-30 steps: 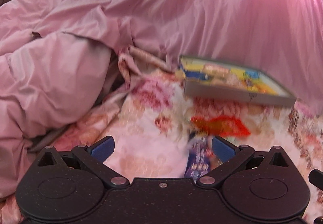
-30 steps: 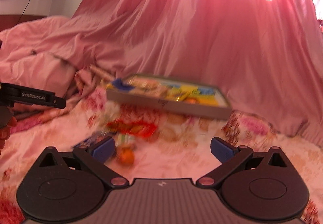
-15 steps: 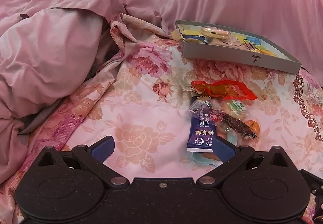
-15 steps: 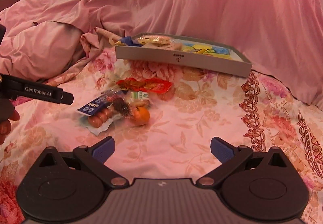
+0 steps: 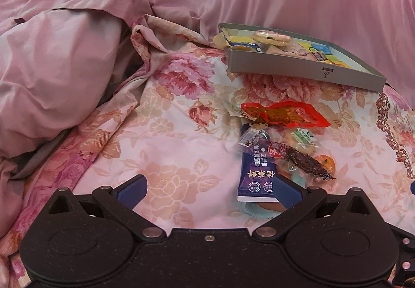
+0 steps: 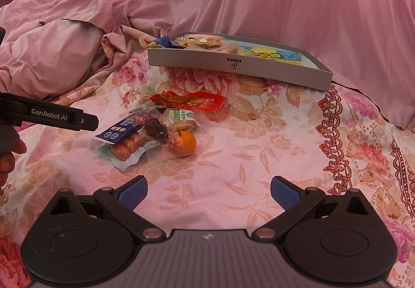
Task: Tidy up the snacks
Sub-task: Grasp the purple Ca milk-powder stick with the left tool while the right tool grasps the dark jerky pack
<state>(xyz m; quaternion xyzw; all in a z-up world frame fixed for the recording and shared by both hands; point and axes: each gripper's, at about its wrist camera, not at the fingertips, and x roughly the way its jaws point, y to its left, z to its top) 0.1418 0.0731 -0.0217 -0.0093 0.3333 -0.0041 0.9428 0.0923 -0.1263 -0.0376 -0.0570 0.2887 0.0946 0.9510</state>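
Several snacks lie in one overlapping heap on the flowered bedspread (image 6: 259, 158), and that heap is where trouble can start. My left gripper (image 5: 207, 189) has its fingers spread wide and empty, with the right-hand finger already at the near end of the blue sachet (image 5: 255, 171). My right gripper (image 6: 207, 190) is also spread wide and holds nothing, and it sits well back from the heap over bare cloth.

The blue sachet lies on top of a clear pack of sausages (image 6: 127, 148), and a dark dried-meat packet (image 5: 301, 159) crosses over it. If I close on the sachet from here, I judge I may catch the film of the pack beneath it, or drag the dark packet along. The small orange (image 6: 184, 143) is just beside them. It is round and the bedding is soft, so a nudge could send it rolling off toward the folds of the pink quilt (image 5: 59, 60).

The red packet (image 5: 282, 113) and a green-labelled pack (image 6: 181, 117) lie between the heap and the grey tray (image 6: 241, 65), which already holds wrapped biscuits and yellow packets. Slippery wrappers may slide out of a light pinch on the way there. The mattress gives, so pressing down could gather the cloth between my fingers instead.
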